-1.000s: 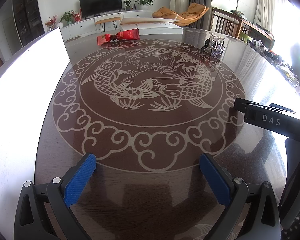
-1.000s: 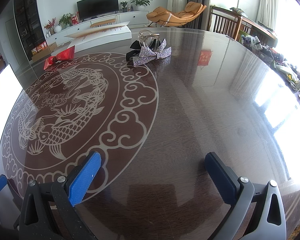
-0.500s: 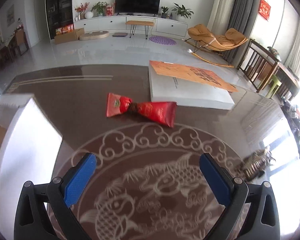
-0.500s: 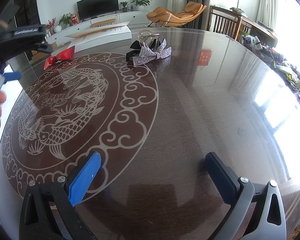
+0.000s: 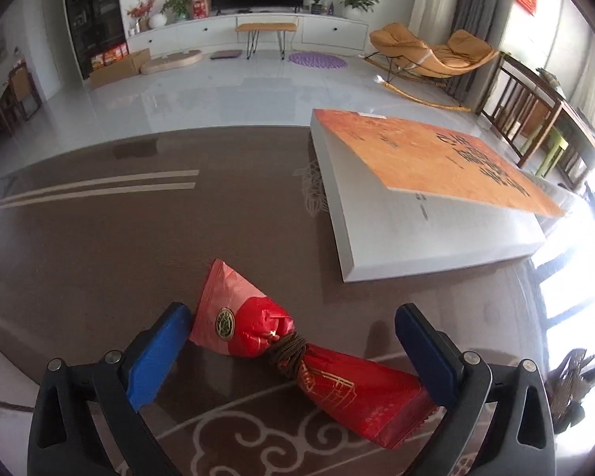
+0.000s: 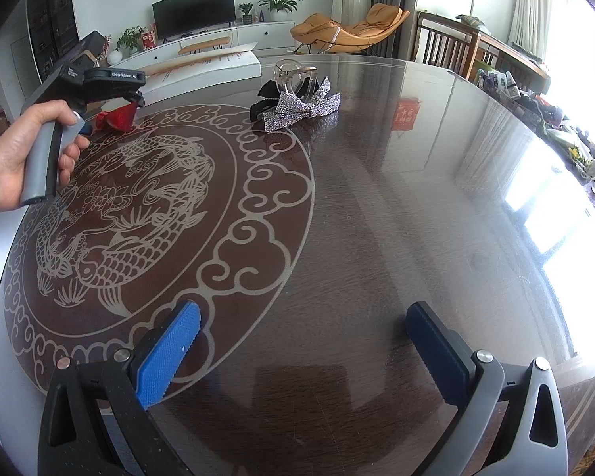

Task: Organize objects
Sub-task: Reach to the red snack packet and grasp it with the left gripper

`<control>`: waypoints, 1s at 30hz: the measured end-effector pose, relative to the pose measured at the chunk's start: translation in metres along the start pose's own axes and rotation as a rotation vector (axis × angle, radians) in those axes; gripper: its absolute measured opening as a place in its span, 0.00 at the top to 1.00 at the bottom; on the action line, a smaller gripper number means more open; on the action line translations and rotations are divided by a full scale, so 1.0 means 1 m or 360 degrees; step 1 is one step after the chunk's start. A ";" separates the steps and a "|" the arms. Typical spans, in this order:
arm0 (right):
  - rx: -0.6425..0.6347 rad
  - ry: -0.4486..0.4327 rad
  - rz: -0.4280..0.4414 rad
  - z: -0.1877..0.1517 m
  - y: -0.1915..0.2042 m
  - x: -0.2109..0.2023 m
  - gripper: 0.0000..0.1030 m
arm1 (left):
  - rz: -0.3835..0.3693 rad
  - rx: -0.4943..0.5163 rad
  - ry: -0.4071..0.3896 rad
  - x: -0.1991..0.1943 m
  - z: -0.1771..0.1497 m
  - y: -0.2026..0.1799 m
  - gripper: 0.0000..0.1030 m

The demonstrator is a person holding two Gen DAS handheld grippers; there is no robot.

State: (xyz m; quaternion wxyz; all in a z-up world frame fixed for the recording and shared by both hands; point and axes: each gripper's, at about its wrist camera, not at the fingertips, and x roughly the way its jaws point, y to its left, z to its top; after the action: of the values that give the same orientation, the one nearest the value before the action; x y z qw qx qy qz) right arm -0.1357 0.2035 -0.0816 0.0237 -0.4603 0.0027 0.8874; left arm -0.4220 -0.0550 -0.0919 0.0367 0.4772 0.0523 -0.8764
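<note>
The left gripper (image 5: 293, 341) is seen released, its blue pads spread wide, with the red pouch (image 5: 297, 361) lying between them on the dark glass-topped table (image 5: 119, 254). The pouch is laid flat, cinched at its middle by a brown cord (image 5: 287, 355); its paler pink end, marked with a round green emblem, is just beside or touching the left pad (image 5: 158, 355), and its gold-printed end reaches to the right pad (image 5: 428, 357). Whether the pads press on it cannot be told; no squeeze is visible. A large white box with an orange top (image 5: 424, 194) is noted beyond the pouch, to the right, resting on the table near its far edge. From the right wrist view the left gripper (image 6: 133, 99) is seen over the far left part of the table, held by a hand (image 6: 16, 158) around its grey handle, the red pouch (image 6: 117, 119) showing just under its nose. The right gripper (image 6: 301, 345) is also released, its fingers wide apart over bare glass at the near side of the table (image 6: 396, 218), holding nothing. A silver sequinned bow (image 6: 301, 109) is recorded at the far side, beside the etched fish medallion (image 6: 131, 206), touching a black hair clip (image 6: 263, 97) and a clear ring-shaped piece (image 6: 293, 75) just behind it. The pouch and the bow group are well apart.
</note>
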 end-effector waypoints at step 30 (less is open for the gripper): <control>-0.0001 0.0000 0.0002 0.000 -0.001 0.000 0.00 | 0.0082 0.0134 -0.0196 -0.111 -0.071 -0.030 0.04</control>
State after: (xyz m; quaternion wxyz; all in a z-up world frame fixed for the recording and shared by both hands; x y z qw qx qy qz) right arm -0.1359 0.2042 -0.0819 0.0231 -0.4602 0.0026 0.8875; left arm -0.3060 -0.0149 -0.0350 0.0422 0.4248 0.0007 -0.9043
